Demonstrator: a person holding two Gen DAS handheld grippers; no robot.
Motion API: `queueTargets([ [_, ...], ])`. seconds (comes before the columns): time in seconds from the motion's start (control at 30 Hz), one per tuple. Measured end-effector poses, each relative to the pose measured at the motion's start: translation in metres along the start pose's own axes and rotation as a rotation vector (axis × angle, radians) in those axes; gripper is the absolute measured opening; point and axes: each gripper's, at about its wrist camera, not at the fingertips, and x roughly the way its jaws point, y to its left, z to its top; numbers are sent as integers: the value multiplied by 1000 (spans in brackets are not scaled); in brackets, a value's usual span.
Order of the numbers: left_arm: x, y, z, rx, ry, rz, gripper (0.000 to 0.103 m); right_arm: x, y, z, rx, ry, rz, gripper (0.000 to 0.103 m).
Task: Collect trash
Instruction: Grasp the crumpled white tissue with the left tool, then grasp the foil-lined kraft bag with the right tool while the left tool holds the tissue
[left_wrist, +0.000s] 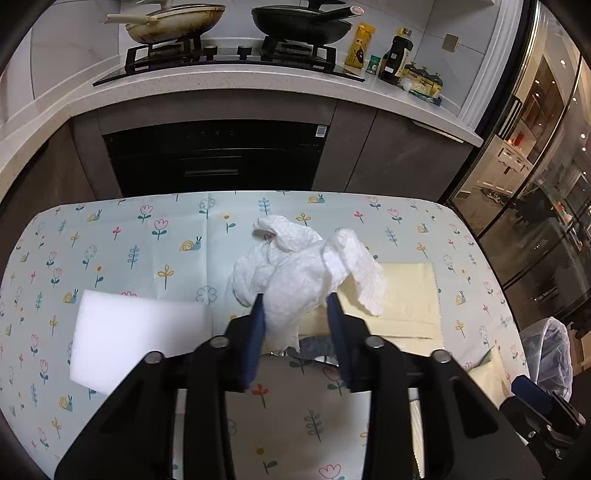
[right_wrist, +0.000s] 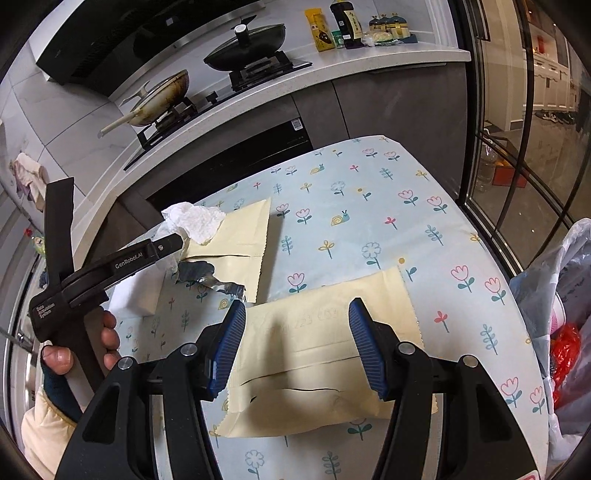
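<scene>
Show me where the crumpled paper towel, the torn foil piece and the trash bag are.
crumpled paper towel (left_wrist: 295, 273), left wrist view, middle of the wad
torn foil piece (right_wrist: 212, 280), right wrist view, its centre
trash bag (right_wrist: 565, 280), right wrist view, clear plastic wall

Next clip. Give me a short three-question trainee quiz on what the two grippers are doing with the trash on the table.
1. True or false: the left gripper is shut on the crumpled tissue.
2. What lies under the right gripper? A) cream wrapper B) foil scrap C) white sponge
3. Fill in: the right gripper's jaws stand ____ and grip nothing.

Key: 1 true. 2 A, the cream wrapper; the foil scrap and white sponge lie elsewhere. 3 open.
</scene>
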Motion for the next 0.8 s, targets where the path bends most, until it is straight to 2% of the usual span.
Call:
queueTargets([
  [0.07, -8, -1, -6, -2, -4, -7, 6, 0, 1, -2, -2, 1, 3, 57],
  [0.17, -26, -1, -16, -14, -21, -27, 4, -2, 0, -6, 4, 7, 5, 57],
  [0.6, -120, 2, -82, -104, -28, -76, 3, -28, -30, -34, 47, 22, -13, 57],
  [0.8, -147, -3, -123, -96, 25, -88, 3, -36, -41, -51, 70, 39, -10, 57],
])
